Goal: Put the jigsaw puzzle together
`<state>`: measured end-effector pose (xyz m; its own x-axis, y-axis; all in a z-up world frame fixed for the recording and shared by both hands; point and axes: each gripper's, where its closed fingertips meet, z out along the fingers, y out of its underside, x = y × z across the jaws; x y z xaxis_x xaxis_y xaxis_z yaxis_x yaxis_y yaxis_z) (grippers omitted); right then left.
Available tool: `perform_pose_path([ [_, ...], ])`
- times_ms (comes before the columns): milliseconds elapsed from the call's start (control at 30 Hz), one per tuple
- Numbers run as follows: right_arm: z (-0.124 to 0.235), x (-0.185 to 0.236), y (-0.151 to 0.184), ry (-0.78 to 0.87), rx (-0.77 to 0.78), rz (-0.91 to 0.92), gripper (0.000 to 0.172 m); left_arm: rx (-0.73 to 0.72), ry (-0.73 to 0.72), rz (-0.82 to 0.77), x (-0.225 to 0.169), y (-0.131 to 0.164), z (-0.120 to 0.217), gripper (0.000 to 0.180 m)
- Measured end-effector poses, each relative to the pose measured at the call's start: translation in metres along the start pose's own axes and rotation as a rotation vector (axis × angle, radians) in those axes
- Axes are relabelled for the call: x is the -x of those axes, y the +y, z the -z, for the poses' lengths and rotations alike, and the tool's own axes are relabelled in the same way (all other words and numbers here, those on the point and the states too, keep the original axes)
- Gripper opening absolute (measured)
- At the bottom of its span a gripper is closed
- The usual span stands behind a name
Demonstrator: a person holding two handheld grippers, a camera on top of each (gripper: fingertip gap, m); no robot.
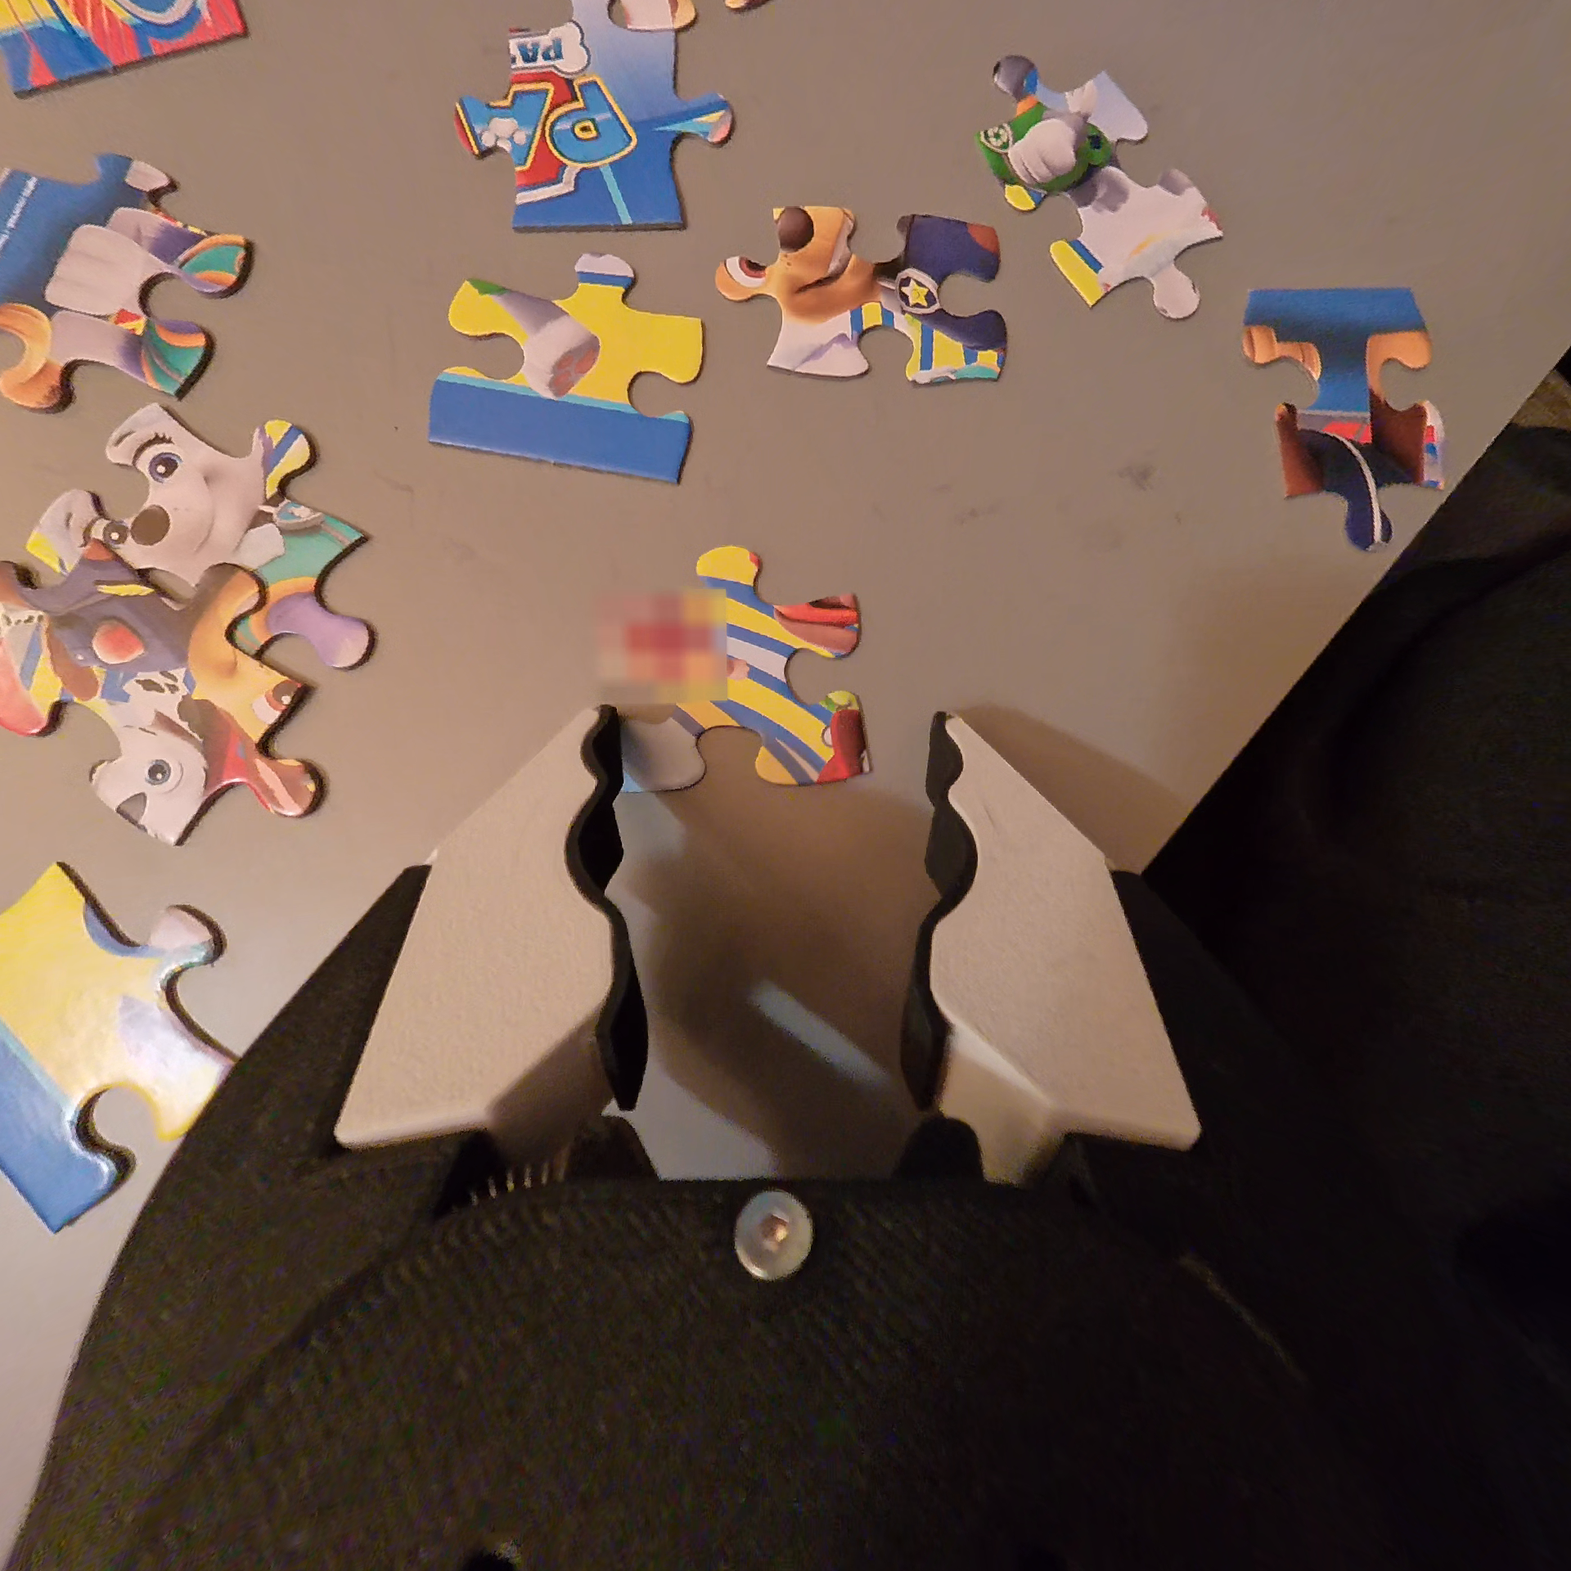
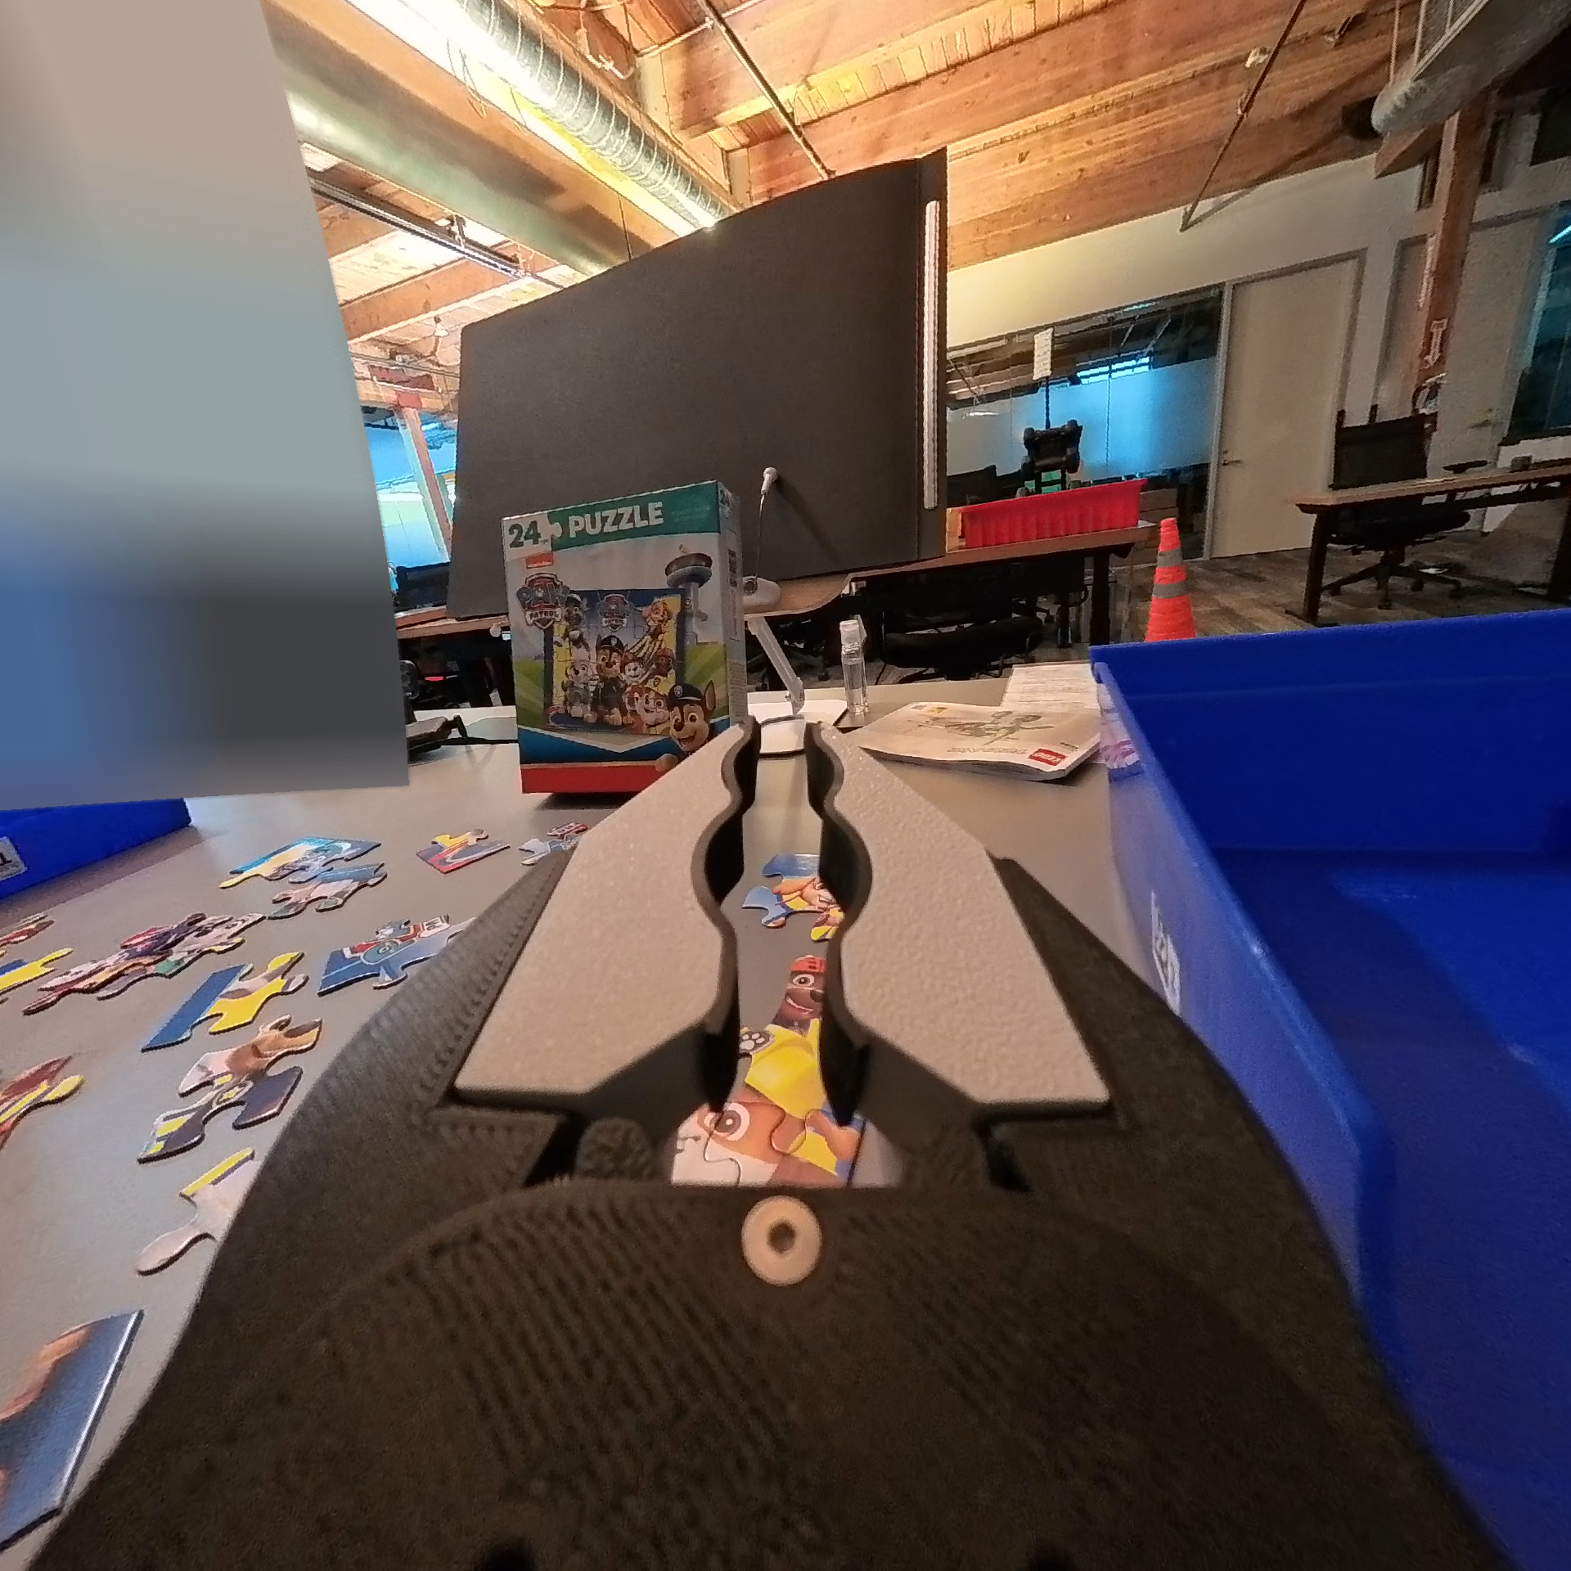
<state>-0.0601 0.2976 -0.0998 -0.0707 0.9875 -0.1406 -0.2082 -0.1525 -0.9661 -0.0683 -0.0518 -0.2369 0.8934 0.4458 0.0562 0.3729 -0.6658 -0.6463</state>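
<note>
A: Left gripper?
B: Jaws wide apart, nothing held; a striped puzzle piece lies on the table just ahead of the tips.
A: Right gripper?
B: Jaws nearly closed, empty; joined pieces lie below, blue bin to their right.

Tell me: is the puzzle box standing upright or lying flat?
Upright. The puzzle box stands on its red-trimmed bottom edge on the grey table, picture face toward the right gripper.
</note>
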Motion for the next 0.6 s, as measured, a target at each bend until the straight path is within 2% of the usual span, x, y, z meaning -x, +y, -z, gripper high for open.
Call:
perform_pose_path([
  [600, 0.0, 0.002, 0.0, -0.002, 0.001, 0.0, 0.009, 0.104, 0.046, -0.039, -0.014, 0.016, 0.013, 0.068],
])
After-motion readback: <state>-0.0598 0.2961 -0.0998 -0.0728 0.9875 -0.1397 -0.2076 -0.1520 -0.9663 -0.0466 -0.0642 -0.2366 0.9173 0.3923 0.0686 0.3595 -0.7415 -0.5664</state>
